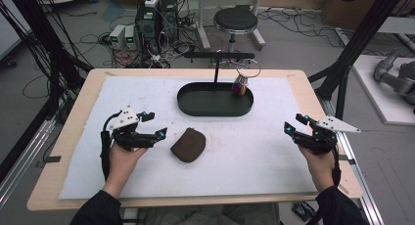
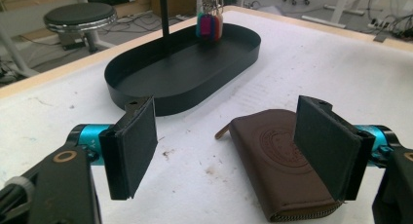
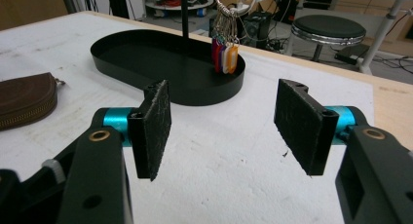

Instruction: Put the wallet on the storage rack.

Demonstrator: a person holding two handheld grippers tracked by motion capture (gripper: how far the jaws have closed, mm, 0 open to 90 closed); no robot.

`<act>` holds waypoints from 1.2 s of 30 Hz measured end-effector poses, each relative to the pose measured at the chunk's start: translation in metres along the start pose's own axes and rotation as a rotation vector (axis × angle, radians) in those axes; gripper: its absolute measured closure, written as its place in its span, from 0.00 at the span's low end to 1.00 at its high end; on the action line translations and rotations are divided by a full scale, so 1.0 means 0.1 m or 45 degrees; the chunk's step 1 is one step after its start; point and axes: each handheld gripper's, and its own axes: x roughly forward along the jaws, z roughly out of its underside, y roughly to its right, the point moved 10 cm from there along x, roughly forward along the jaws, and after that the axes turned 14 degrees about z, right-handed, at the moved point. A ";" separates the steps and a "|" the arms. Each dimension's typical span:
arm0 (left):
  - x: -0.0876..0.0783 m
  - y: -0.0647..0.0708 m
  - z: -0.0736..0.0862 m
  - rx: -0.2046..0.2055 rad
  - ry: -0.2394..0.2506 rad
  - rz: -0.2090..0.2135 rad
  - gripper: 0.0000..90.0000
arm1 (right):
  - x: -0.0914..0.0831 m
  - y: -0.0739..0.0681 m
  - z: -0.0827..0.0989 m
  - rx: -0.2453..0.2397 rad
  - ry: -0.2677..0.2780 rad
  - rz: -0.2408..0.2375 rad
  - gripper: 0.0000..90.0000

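Right now my left gripper [image 1: 155,124] hovers open just beside the brown pouch [image 1: 188,145] on the worktop [image 1: 274,151], while my right gripper [image 1: 293,123] hangs open, well apart.

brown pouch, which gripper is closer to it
Left. The left gripper hangs right beside the brown pouch, jaws open. The right gripper is far off near the table's other edge.

The table [image 1: 73,186] carries one brown leather zip pouch [image 1: 188,145], one black oval metal tray [image 1: 215,101] by its far edge, one bunch of coloured key tags [image 1: 240,85], and two claws.
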 end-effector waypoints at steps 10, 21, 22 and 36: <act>-0.03 0.01 0.04 -0.028 0.004 0.001 0.28 | 0.03 -0.05 -0.01 -0.028 0.007 -0.002 0.44; -0.04 0.12 0.11 -0.095 0.003 -0.056 0.28 | 0.05 -0.05 -0.02 -0.046 0.014 0.002 0.44; -0.02 0.15 0.14 -0.117 -0.017 -0.045 0.28 | 0.05 -0.06 -0.02 -0.044 0.012 0.001 0.44; 0.25 0.29 0.50 -0.294 -0.117 0.017 0.50 | 0.09 -0.11 -0.01 -0.104 0.003 0.015 0.45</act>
